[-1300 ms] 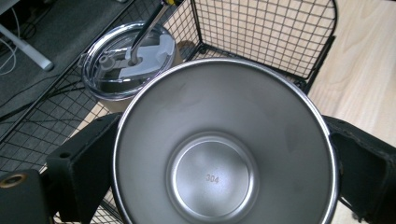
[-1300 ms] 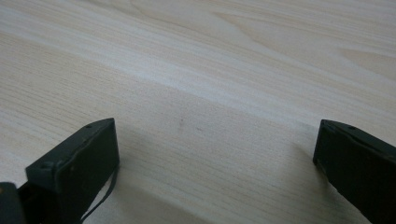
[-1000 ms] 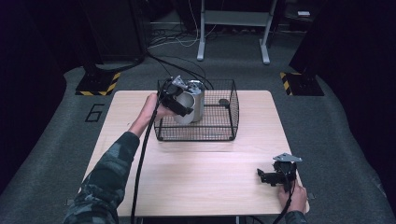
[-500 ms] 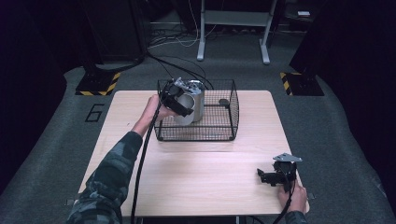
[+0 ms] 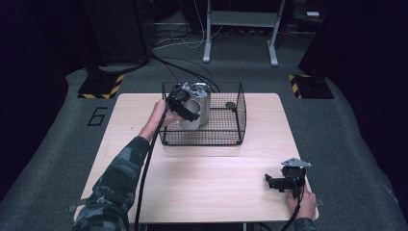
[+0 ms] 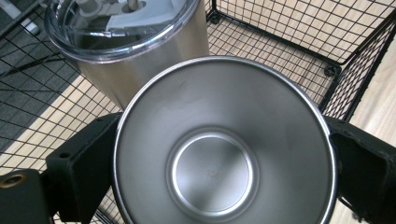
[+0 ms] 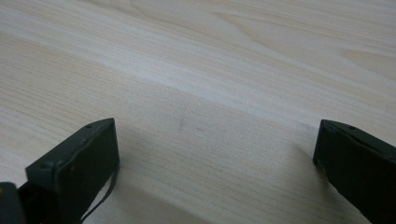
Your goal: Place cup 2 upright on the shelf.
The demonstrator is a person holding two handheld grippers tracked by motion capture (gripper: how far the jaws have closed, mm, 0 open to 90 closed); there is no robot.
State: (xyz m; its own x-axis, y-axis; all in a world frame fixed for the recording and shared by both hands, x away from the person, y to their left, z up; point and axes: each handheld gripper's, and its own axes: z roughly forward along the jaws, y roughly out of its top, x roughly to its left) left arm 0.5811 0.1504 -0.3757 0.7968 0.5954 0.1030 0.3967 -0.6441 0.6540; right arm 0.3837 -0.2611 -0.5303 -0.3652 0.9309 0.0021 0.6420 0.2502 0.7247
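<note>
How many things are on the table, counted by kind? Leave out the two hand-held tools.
Open-topped stainless steel cup, held in the left claw: 1
Stainless steel tumbler with clear plastic lid: 1
Black wire mesh basket: 1
Small dark round object on the basket floor, too small to tell its kind: 1
Total: 4

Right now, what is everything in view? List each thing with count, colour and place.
Wire basket: one, black, far middle of the table.
Lidded tumbler: one, steel with a clear lid, upright inside the basket's left end.
Open cup: one, steel, at the basket's left end beside the tumbler.
Table: one, light wood.
Left gripper: black, jaws clamped on the open cup.
Right gripper: black, jaws apart, low over the table's near right corner.
</note>
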